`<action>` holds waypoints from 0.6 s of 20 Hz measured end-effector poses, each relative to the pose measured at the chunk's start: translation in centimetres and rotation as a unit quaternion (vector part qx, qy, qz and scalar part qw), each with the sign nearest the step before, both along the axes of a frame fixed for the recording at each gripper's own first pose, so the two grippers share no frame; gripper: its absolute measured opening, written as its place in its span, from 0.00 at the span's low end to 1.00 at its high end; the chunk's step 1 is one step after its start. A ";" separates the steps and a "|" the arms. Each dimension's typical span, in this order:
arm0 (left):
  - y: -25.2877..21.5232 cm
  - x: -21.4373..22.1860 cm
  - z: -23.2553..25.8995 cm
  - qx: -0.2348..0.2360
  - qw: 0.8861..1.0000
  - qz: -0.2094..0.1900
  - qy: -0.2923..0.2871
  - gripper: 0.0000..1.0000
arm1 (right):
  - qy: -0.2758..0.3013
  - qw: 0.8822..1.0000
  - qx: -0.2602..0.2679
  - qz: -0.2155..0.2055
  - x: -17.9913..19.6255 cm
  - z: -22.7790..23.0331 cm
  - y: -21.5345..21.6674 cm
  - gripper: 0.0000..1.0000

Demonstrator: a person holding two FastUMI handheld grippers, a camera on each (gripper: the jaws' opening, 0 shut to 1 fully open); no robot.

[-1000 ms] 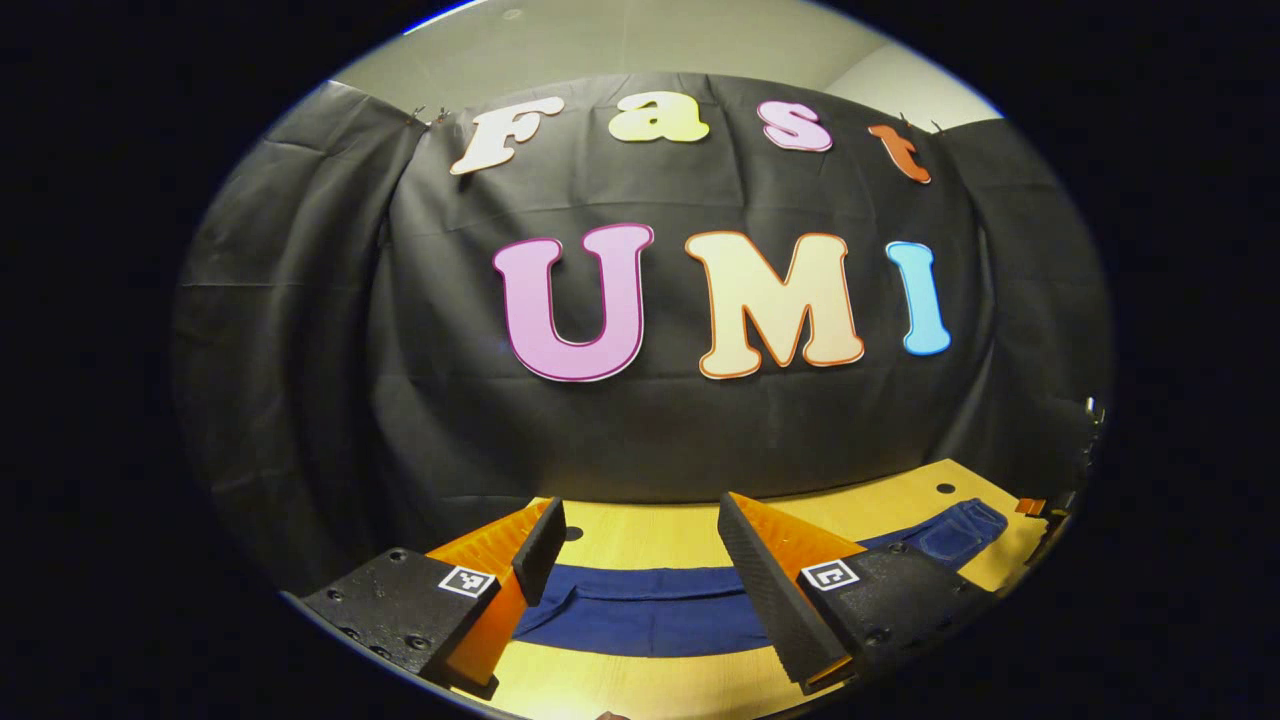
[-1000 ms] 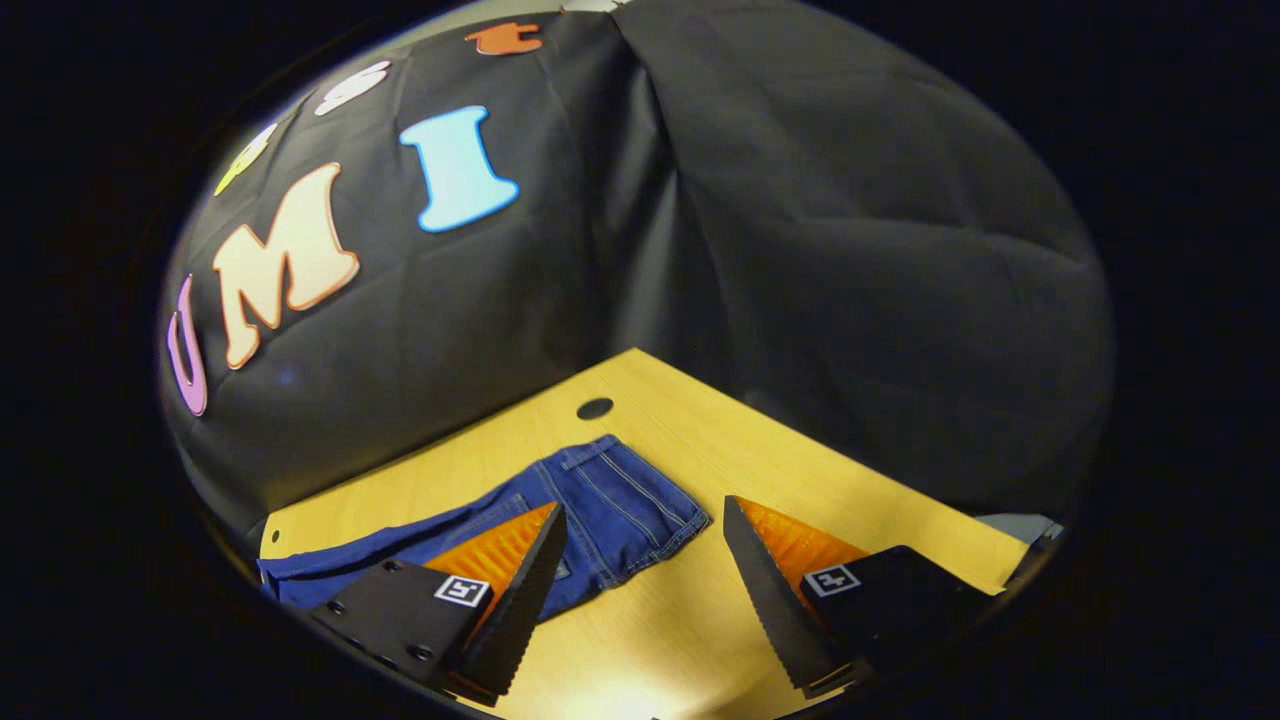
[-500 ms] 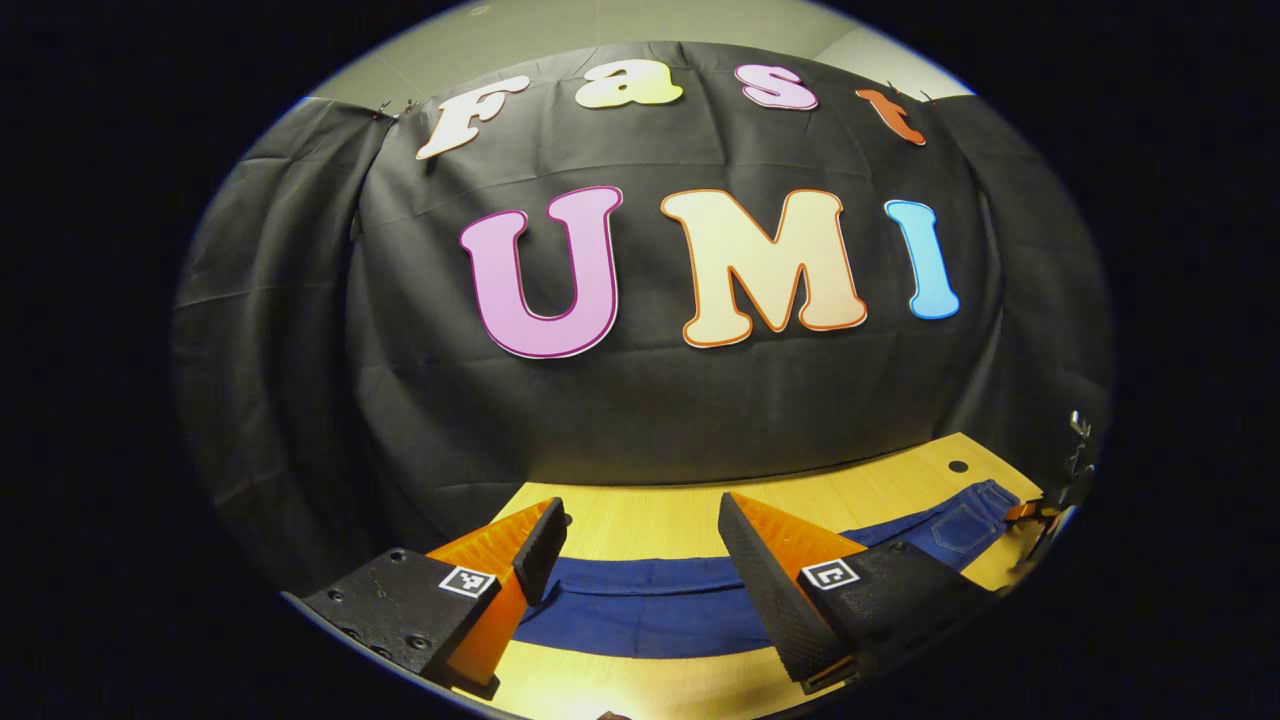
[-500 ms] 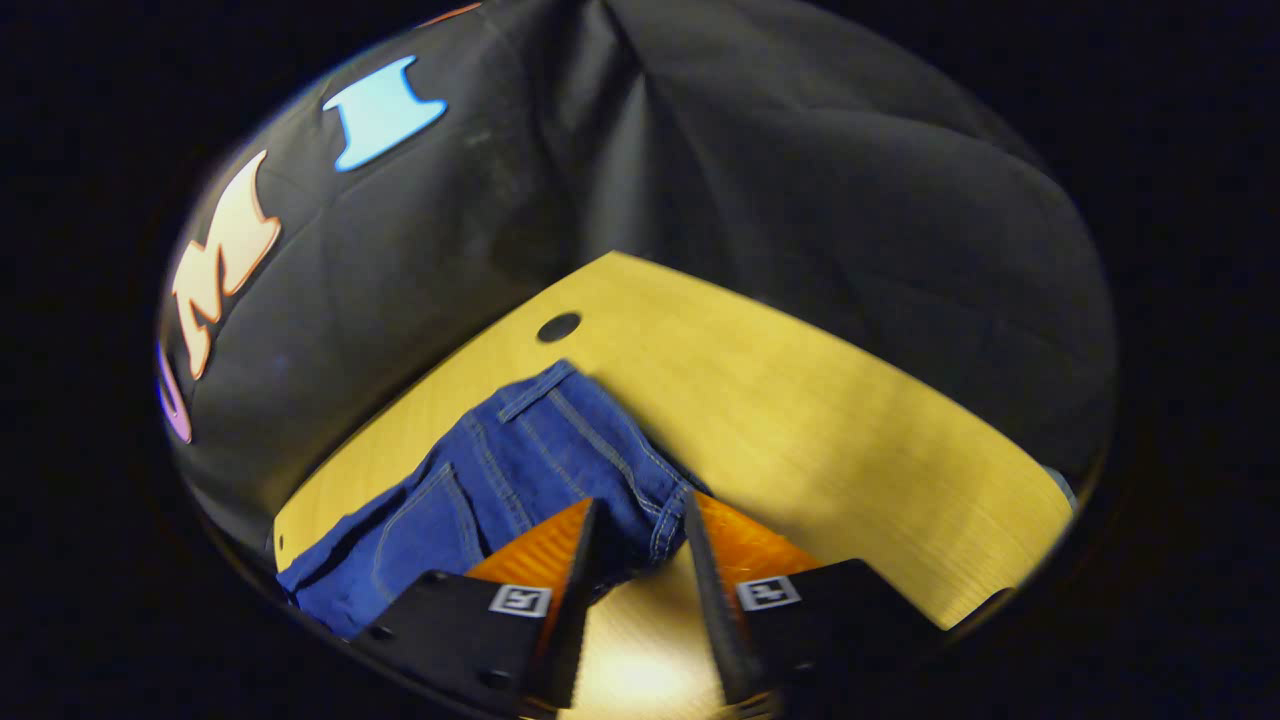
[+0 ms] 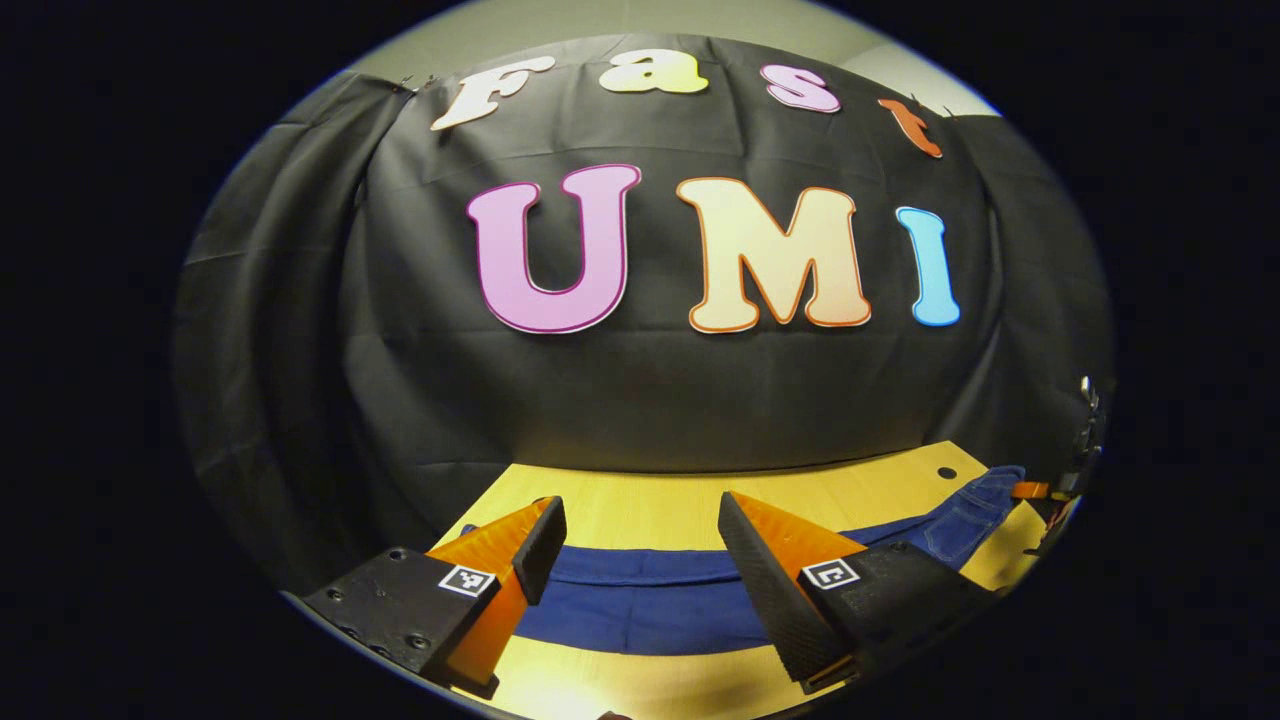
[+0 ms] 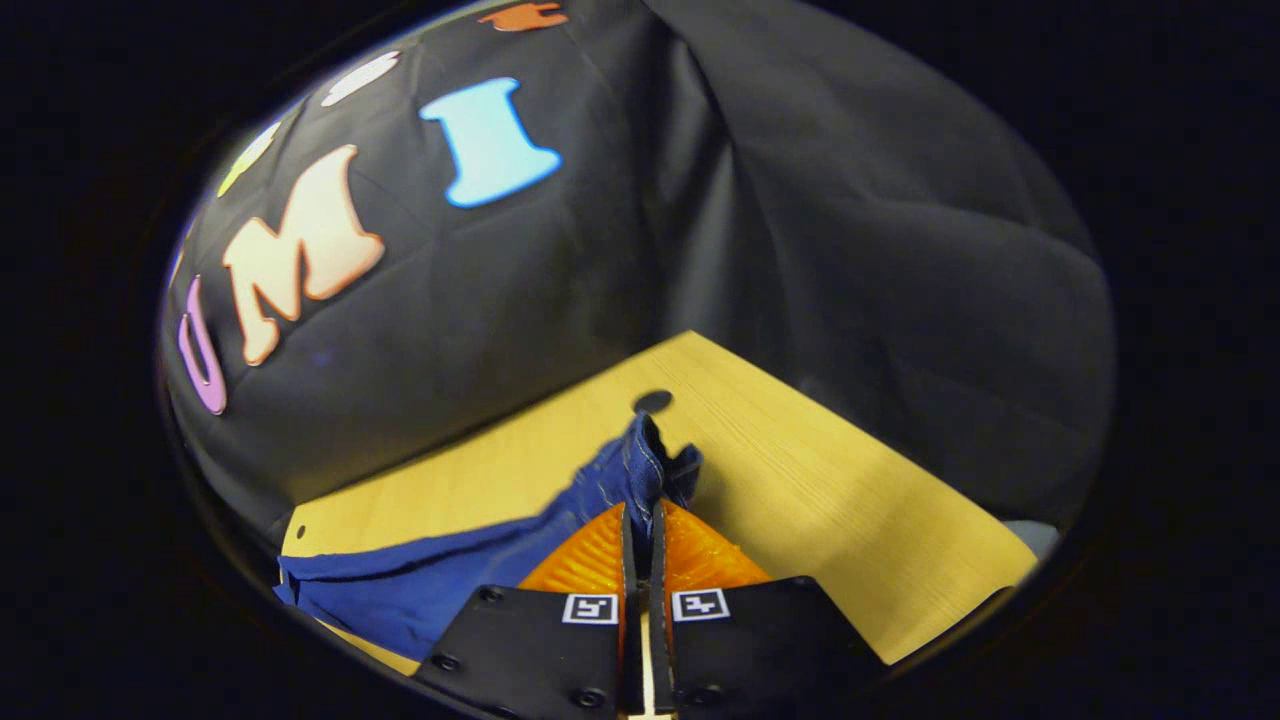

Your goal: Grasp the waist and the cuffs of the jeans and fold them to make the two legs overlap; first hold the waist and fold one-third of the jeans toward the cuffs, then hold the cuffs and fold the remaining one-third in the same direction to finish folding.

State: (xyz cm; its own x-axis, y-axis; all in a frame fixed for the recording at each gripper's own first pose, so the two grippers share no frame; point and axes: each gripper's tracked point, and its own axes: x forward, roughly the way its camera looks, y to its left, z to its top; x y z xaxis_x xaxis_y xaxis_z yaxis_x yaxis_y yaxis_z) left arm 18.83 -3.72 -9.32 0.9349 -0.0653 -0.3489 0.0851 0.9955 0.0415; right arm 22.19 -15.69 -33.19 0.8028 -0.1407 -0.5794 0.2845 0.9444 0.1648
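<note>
Low in the right gripper view, the right gripper [image 6: 640, 525] had its fingers clamped on the jeans [image 6: 450, 580] at the waist, bunched above the table [image 6: 850, 500]; denim looked soft, fairly heavy. Left gripper [image 5: 635, 545] fingers apart over the leg; cuffs are the other hold.

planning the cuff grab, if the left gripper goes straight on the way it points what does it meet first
Probably the dark blue denim jeans on the yellow wooden table, lying across the open left gripper; depth is unclear.
</note>
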 end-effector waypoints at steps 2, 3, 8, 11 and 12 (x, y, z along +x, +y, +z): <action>2.0 0.2 -0.3 -0.002 1.000 0.000 0.003 0.95 | -0.028 0.999 -0.008 0.028 -1.1 3.2 4.1 0.06; 3.0 0.3 -0.6 -0.005 1.000 -0.001 0.007 0.95 | -0.043 0.998 -0.012 0.042 -1.0 4.6 6.4 0.05; 9.0 0.3 -0.8 -0.015 1.000 -0.004 0.011 0.95 | -0.088 0.992 0.000 0.095 -2.2 8.9 16.2 0.05; 13.3 0.2 -1.3 -0.005 1.000 -0.005 0.016 0.95 | -0.101 0.984 0.012 0.145 -3.2 8.7 23.9 0.05; 14.7 0.1 -1.6 -0.003 1.000 -0.003 0.019 1.00 | -0.099 0.982 0.026 0.159 -3.7 8.0 26.5 0.05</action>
